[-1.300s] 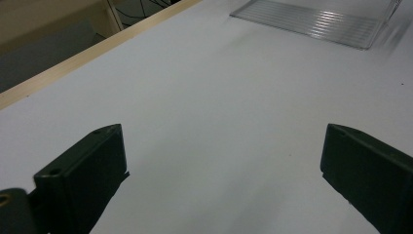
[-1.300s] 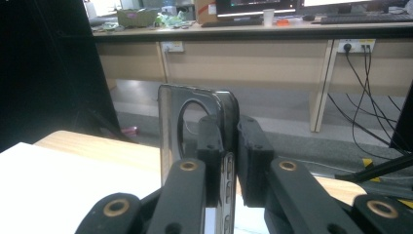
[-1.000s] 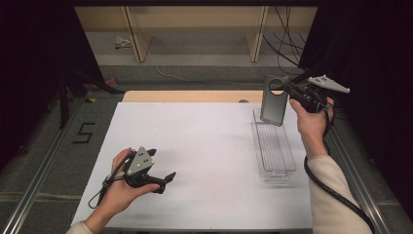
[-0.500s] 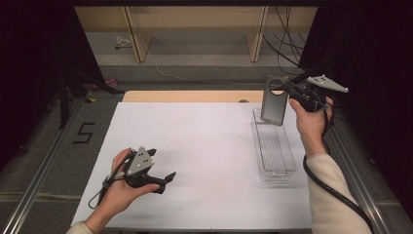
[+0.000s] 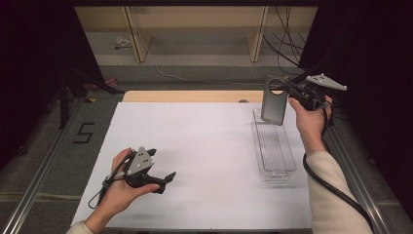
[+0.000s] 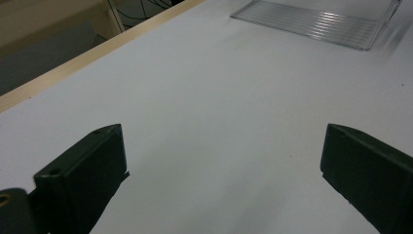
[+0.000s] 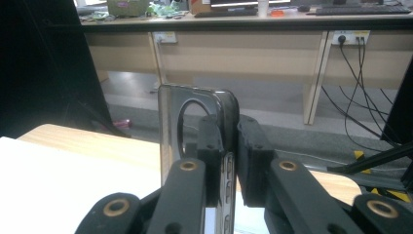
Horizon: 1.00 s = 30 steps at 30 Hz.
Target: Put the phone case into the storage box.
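White covering spans the surface (image 5: 209, 146), which fills the middle of the high view; beyond its far wooden edge stand a pale shelf unit and loose cables on the floor. Right gripper (image 5: 292, 95), upper right of the high view: held in the person's right hand above the far end of a clear plastic tray (image 5: 272, 146), which lies lengthwise along the right side of the surface. Its jaws are closed on a dark translucent phone case (image 5: 273, 100), which hangs upright, clear of the tray, with its round camera cut-out at the top. In the right gripper view the case (image 7: 170, 131) stands on edge at centre frame, and the two black jaws clamp its right-hand side wall between them, the rest of the case projecting to the left of the jaws. Left gripper (image 5: 163, 179), lower left of the high view: rests low over the bare covering in the person's left hand, well apart from the tray. In the left gripper view its jaws stand wide apart with nothing between them, and the tray (image 6: 316, 19) lies at the upper right of the frame.
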Tool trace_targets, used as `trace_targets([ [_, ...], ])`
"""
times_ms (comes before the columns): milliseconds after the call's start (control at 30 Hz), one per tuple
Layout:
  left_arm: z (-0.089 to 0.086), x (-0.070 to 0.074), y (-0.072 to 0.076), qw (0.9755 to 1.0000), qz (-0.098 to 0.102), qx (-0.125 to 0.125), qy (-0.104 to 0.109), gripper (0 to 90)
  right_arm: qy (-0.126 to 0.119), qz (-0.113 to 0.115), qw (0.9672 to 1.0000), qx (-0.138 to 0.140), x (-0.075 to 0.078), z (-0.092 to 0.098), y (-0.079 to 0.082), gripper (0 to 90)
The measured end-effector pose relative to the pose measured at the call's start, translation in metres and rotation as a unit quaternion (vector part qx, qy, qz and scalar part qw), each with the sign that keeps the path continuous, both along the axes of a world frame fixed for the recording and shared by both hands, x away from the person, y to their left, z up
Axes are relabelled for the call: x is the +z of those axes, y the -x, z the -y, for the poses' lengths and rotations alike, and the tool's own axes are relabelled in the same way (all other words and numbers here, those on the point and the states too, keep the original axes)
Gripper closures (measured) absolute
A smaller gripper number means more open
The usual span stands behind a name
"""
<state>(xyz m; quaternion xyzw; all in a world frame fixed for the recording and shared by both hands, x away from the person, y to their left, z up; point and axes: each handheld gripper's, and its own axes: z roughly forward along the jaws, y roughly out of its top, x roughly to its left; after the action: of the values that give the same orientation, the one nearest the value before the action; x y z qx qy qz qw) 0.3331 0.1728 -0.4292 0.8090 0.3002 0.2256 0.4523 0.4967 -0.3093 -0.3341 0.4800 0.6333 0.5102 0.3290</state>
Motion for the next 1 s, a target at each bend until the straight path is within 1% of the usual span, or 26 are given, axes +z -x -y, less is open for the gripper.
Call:
trace_targets([
  [100, 0.0, 0.0, 0.0, 1.0, 0.0, 0.0, 0.0, 2.5, 0.001, 0.0, 1.0, 0.0, 0.0, 0.0, -0.001, 81.8],
  [167, 0.0, 0.0, 0.0, 1.0, 0.0, 0.0, 0.0, 2.5, 0.005, -0.005, 1.0, -0.001, -0.001, -0.001, -0.002, 81.8],
  [1000, 0.0, 0.0, 0.0, 1.0, 0.0, 0.0, 0.001, 2.5, 0.009, -0.012, 0.9999, -0.003, -0.004, -0.003, -0.013, 81.8],
])
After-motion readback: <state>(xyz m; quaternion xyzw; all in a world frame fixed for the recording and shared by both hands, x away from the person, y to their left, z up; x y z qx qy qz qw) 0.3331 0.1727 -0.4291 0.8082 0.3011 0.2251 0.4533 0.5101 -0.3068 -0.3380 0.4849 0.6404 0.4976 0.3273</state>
